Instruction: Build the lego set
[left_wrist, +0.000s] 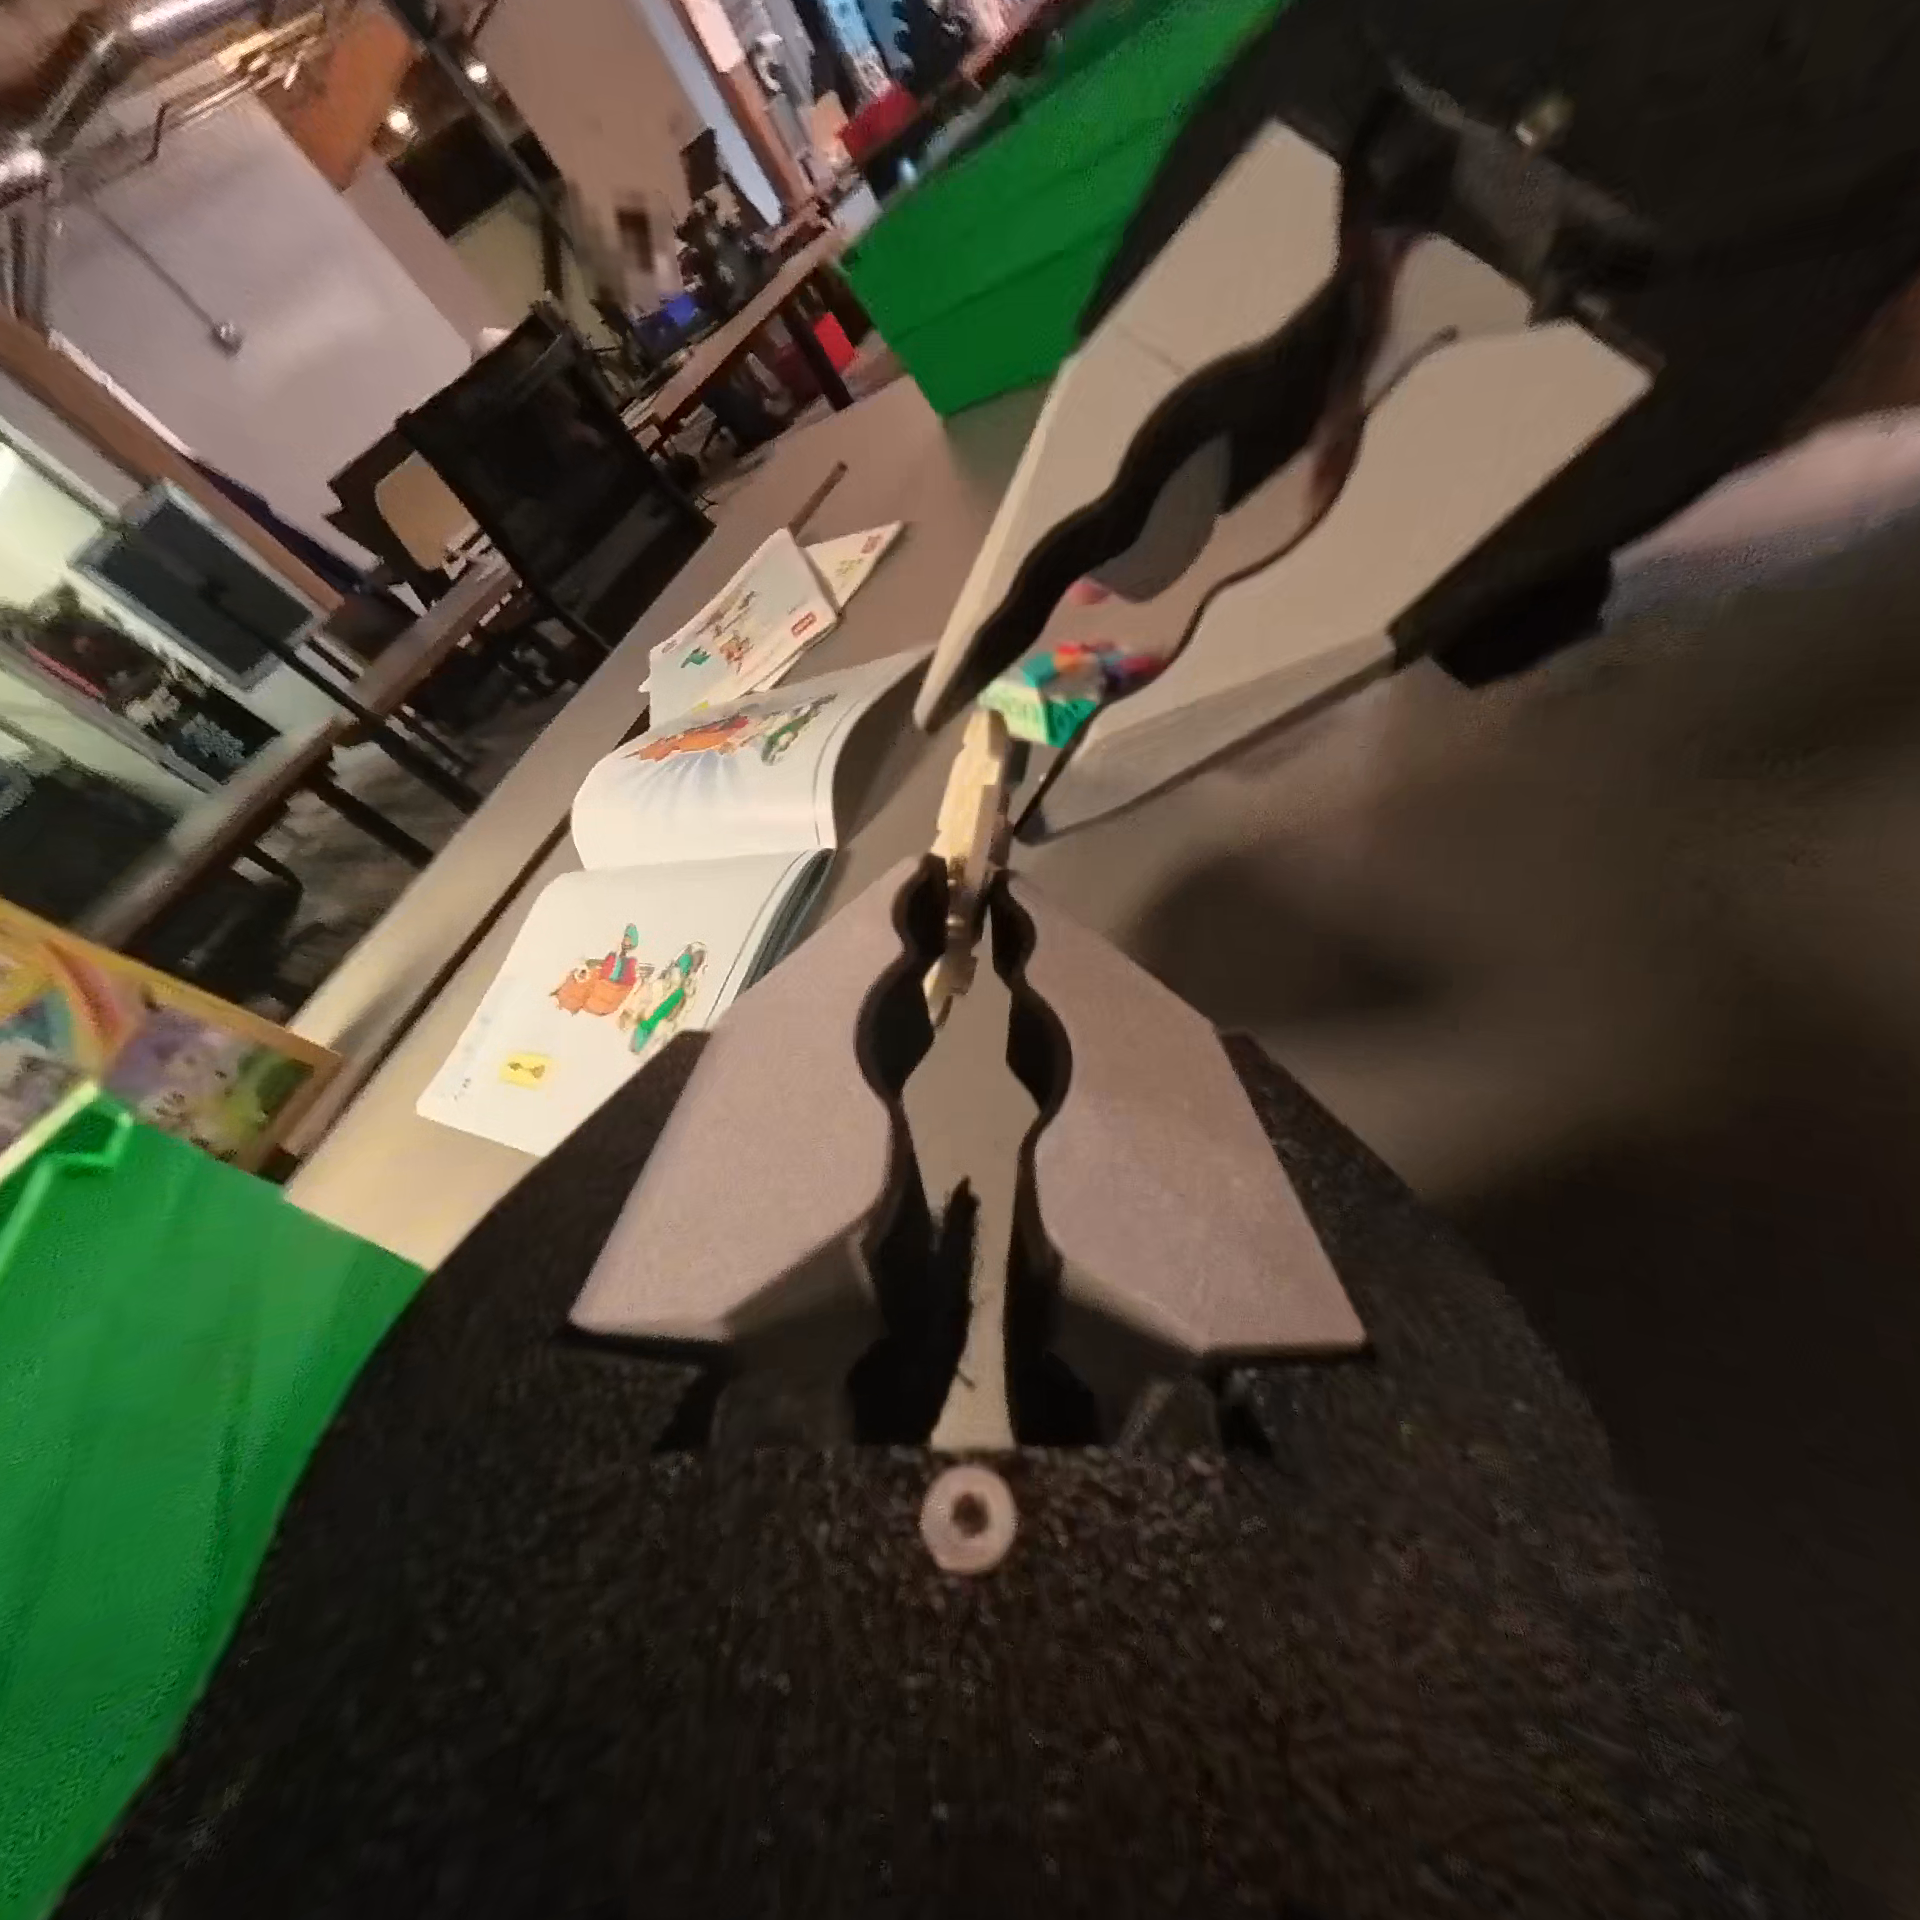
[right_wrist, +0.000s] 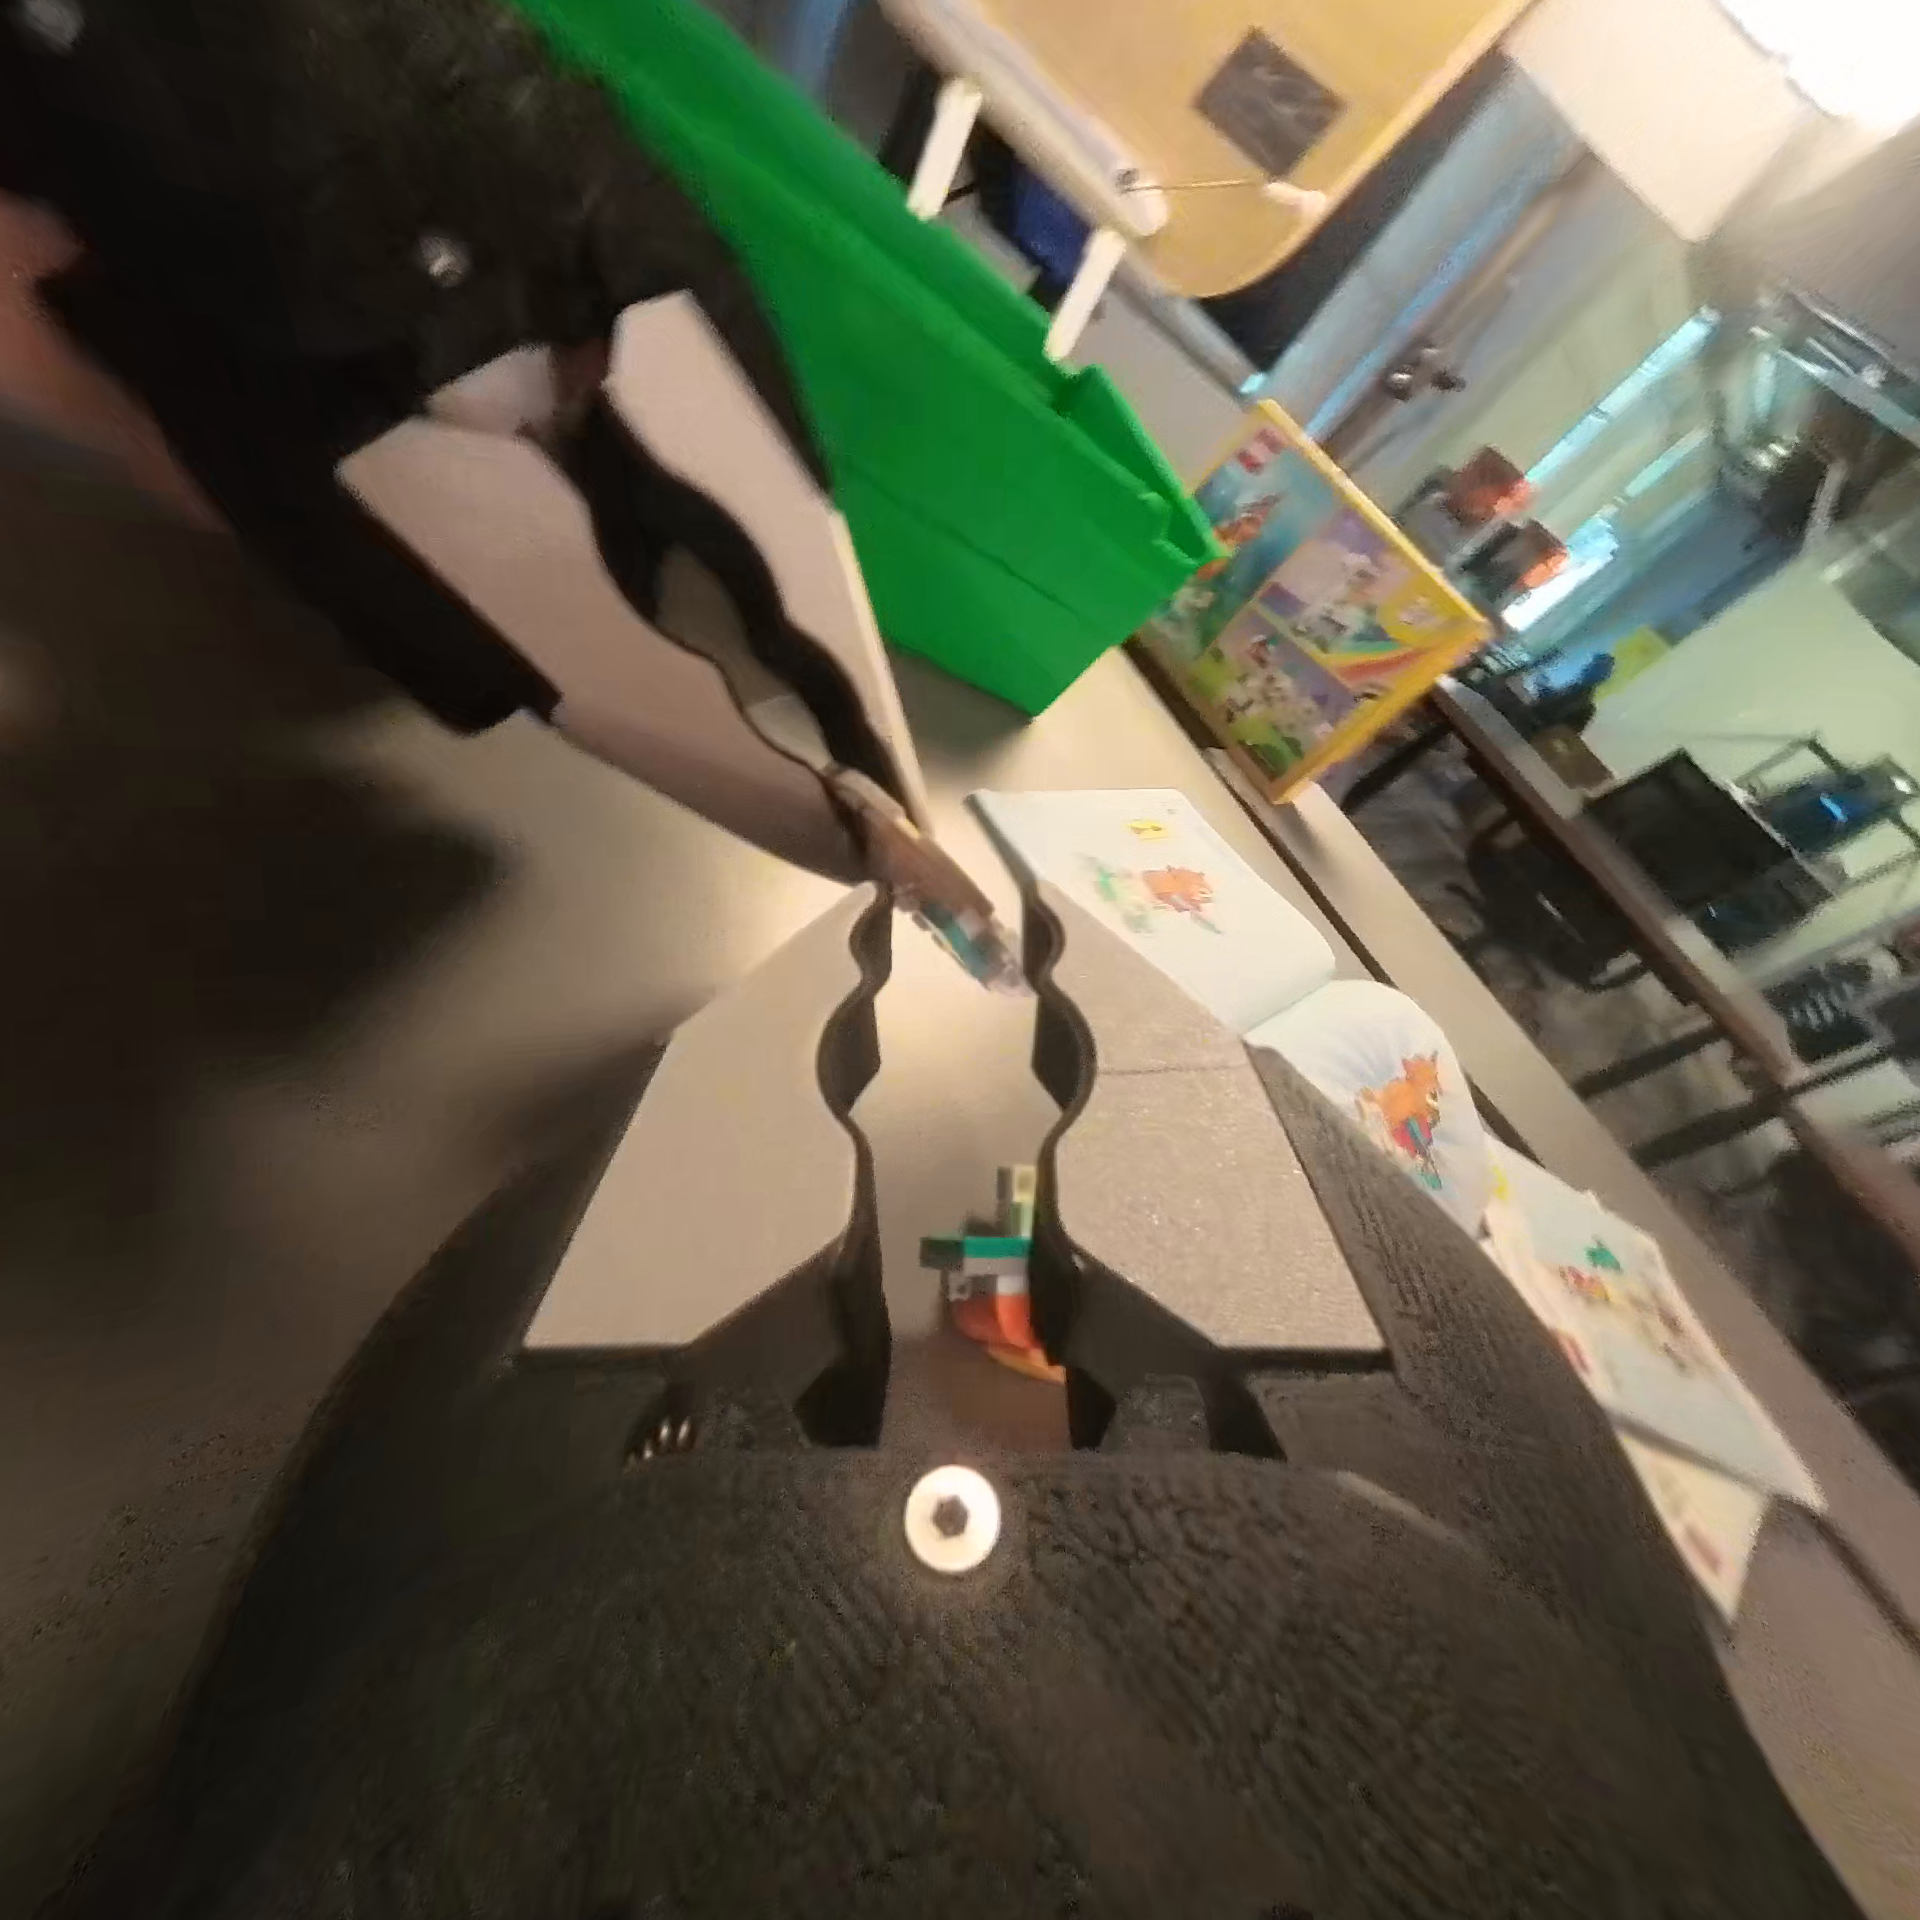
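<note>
- Here the left gripper (left_wrist: 971, 914) pinches a brick strip (left_wrist: 975, 790), holding it out.
- The right gripper (right_wrist: 956, 935) stands open around the strip's (right_wrist: 951, 920) tip.
- A booklet (left_wrist: 665, 914) lies open alongside.

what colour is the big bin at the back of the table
Bright green bin, clearest in the right wrist view.

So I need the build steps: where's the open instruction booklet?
The open instruction booklet lies on the grey table, left of the left claw in its view, near the green bin.
</note>
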